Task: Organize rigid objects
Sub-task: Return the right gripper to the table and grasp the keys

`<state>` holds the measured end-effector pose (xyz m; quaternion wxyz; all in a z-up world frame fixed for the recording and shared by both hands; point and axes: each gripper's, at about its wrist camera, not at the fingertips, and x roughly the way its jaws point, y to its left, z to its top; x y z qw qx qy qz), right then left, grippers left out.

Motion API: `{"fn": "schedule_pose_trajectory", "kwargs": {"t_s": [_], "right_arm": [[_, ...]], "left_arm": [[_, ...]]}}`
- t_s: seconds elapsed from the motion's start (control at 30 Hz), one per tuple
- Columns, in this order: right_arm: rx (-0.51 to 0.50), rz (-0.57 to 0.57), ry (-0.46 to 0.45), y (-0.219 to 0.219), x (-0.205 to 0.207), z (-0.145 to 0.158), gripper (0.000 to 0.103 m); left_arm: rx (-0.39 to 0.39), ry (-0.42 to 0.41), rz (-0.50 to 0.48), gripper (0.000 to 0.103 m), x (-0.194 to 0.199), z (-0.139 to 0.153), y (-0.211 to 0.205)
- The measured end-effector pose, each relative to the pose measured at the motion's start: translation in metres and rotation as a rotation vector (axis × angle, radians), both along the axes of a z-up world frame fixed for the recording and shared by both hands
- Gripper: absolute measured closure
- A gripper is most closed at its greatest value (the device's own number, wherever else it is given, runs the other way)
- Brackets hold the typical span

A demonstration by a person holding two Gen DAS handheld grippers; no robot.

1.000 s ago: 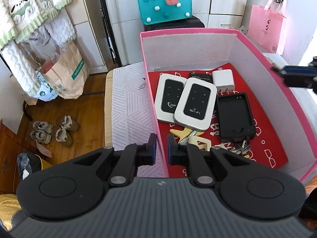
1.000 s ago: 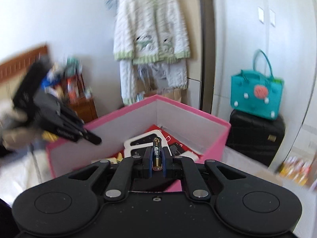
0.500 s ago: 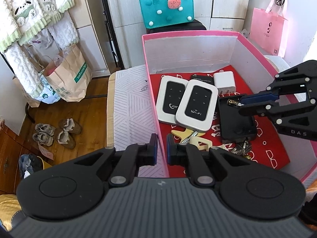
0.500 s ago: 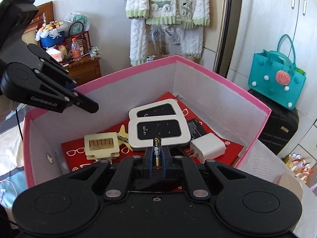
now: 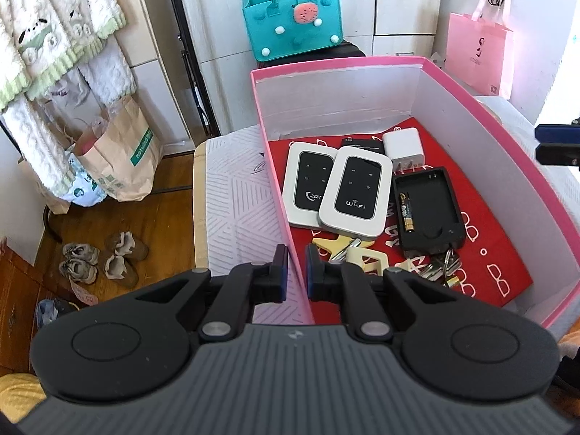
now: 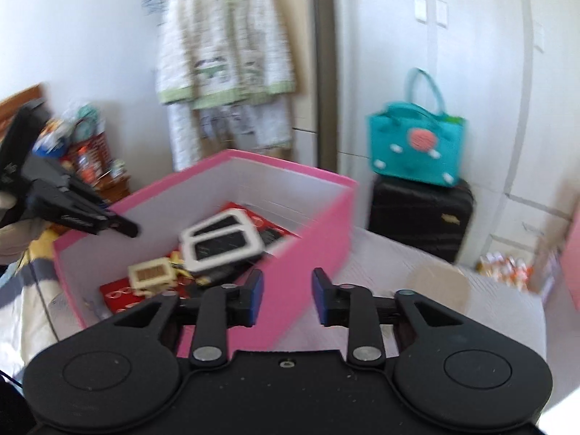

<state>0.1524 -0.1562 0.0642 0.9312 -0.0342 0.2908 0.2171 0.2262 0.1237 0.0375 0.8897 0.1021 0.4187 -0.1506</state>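
Left gripper (image 5: pixel 296 268) pinches the box (image 5: pixel 500 134) by its near wall, likely steadying it; right gripper (image 6: pixel 286 299), jaws just opened and empty, sits outside the pink wall; farther in, the battery (image 5: pixel 406 207) lies in the black tray (image 5: pixel 440 185), beside two routers (image 5: pixel 353 190), so that item looks stowed.

We see our left gripper (image 5: pixel 293 272), matte black plastic: two round housings, a ribbed grey top plate, silver pivot screws and blue-edged finger pads (image 5: pixel 280 266). Our right gripper (image 6: pixel 286 295) matches it, with a smooth black plate, one small centre screw and blue pads.
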Motion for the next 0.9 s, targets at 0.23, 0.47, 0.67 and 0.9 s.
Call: {"fn": "schedule_pose_trajectory", "kwargs": {"t_s": [0.23, 0.47, 0.67, 0.9], "right_arm": [[0.060, -0.139, 0.066, -0.049, 0.011, -0.042, 0.060], [0.052, -0.052, 0.120, -0.040, 0.034, -0.061, 0.053], [0.042, -0.116, -0.029, -0.037, 0.044, -0.077, 0.031], [-0.011, -0.133, -0.001, -0.030, 0.068, -0.088, 0.031]], "left_arm": [[-0.018, -0.007, -0.025, 0.093, -0.001, -0.001, 0.005], [-0.033, -0.006, -0.031, 0.092, -0.001, -0.001, 0.008], [-0.041, -0.019, -0.033, 0.092, -0.004, -0.003, 0.009], [-0.035, -0.022, -0.047, 0.091, -0.004, -0.003, 0.009]]}}
